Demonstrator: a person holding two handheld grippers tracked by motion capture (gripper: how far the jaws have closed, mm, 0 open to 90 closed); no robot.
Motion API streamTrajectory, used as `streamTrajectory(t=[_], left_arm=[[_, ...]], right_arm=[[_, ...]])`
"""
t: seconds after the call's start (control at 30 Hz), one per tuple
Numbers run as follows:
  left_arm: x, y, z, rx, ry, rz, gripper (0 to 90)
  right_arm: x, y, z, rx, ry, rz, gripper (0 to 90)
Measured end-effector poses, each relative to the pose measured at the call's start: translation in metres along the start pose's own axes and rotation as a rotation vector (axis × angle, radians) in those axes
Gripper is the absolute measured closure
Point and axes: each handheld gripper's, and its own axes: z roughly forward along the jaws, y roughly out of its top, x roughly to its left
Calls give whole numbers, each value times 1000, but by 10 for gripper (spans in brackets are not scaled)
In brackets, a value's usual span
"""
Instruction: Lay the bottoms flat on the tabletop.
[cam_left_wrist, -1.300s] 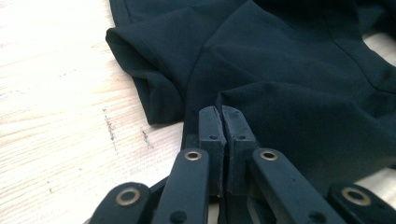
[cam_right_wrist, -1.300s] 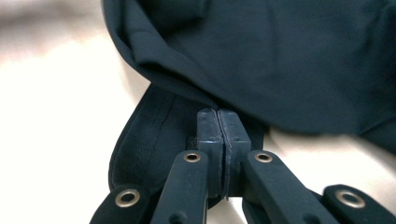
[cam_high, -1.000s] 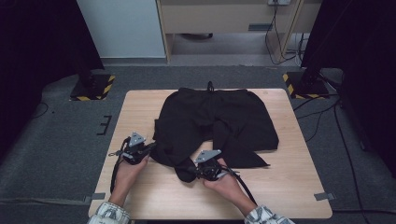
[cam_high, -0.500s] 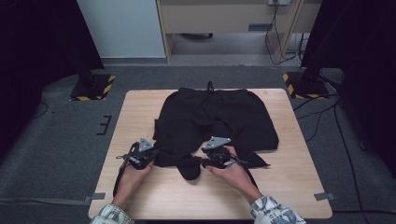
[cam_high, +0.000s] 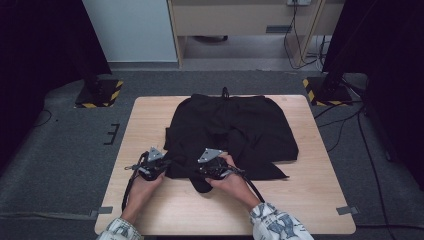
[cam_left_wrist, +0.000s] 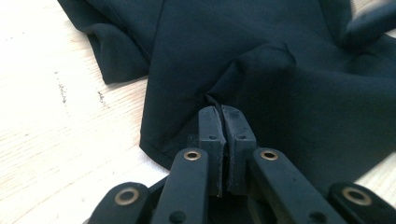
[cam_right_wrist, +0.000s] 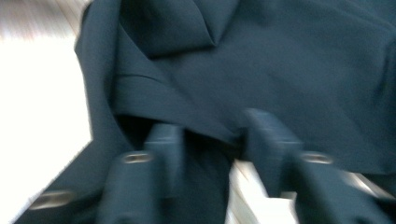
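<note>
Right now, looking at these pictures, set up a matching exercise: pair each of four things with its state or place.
Things:
1. left gripper
2. right gripper
3. black garment
4. table

States or places:
A. light wood, bears the cloth
B. jaws apart, with cloth between them, and they have just been closing
C. spread out, waistband on the far side
D. jaws pinched on a fold of cloth

Pairs: 1-D, 2-B, 3-C, 4-A

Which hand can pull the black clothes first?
Probably the left. The left gripper is already pinched shut on the black garment at its near edge. The right gripper has just been closing, with cloth between its jaws but not yet clamped.
</note>
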Motion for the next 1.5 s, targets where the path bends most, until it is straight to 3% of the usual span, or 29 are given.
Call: streamTrajectory(t=[0.03, 0.07, 0.1, 0.23, 0.27, 0.37, 0.4, 0.5, 0.6, 0.67, 0.7, 0.73, 0.8, 0.83, 0.93, 0.97, 1.0, 1.1, 1.23, 1.27, 1.33, 1.5], left_arm=[[0, 0, 0, 0, 0, 0, 864], [-1, -1, -7, -10, -3, 2, 863], [-2, -1, -11, -18, -6, 2, 863], [-6, -5, -25, -34, -18, 4, 861], [-12, -9, -36, -33, -23, 23, 861], [-18, -14, -45, -29, -42, 35, 861], [-24, -20, -52, -25, -60, 37, 861], [-29, -24, -58, -15, -77, 50, 836], [-32, -28, -64, -14, -61, 76, 732], [-25, -25, -70, -68, -15, 35, 587], [-25, -25, -70, -68, -15, 35, 550], [-15, -22, -71, -104, 9, -3, 531], [-10, -20, -70, -115, 20, -22, 500], [1, -17, -63, -113, 50, -49, 488], [12, -16, -41, -53, 66, -64, 454], [12, -16, -41, -53, 66, -64, 431], [15, -18, -26, -11, 49, -81, 421], [14, -20, -15, 15, 55, -62, 391], [6, -19, -18, 31, 36, -24, 600], [0, -19, -21, 45, 8, 1, 708], [-4, -20, -24, 63, -8, 23, 818], [-8, -26, -36, 93, -23, 51, 876]], right_arm=[[0, 0, 0, 0, 0, 0, 759], [0, 0, -3, -20, 32, 32, 872], [1, -1, -5, -30, 46, 49, 884], [7, -6, -17, -42, 76, 51, 890], [12, -16, -34, -51, 98, 60, 892], [16, -23, -45, -63, 113, 75, 892], [21, -34, -62, -73, 122, 80, 892], [23, -41, -72, -77, 130, 85, 892], [23, -51, -84, -60, 130, 81, 892], [21, -52, -86, -55, 133, 88, 892], [21, -52, -86, -55, 133, 88, 892], [19, -53, -85, -54, 132, 91, 891], [18, -53, -82, -51, 133, 96, 890], [17, -53, -81, -47, 132, 101, 890], [15, -52, -75, -47, 132, 118, 888], [15, -52, -75, -47, 132, 118, 888], [17, -48, -72, -44, 137, 119, 888], [25, -42, -69, -49, 162, 107, 887], [37, -37, -67, -50, 200, 86, 887], [46, -34, -68, -53, 225, 75, 887], [54, -32, -70, -55, 250, 82, 886], [74, -29, -72, -49, 297, 48, 883]])
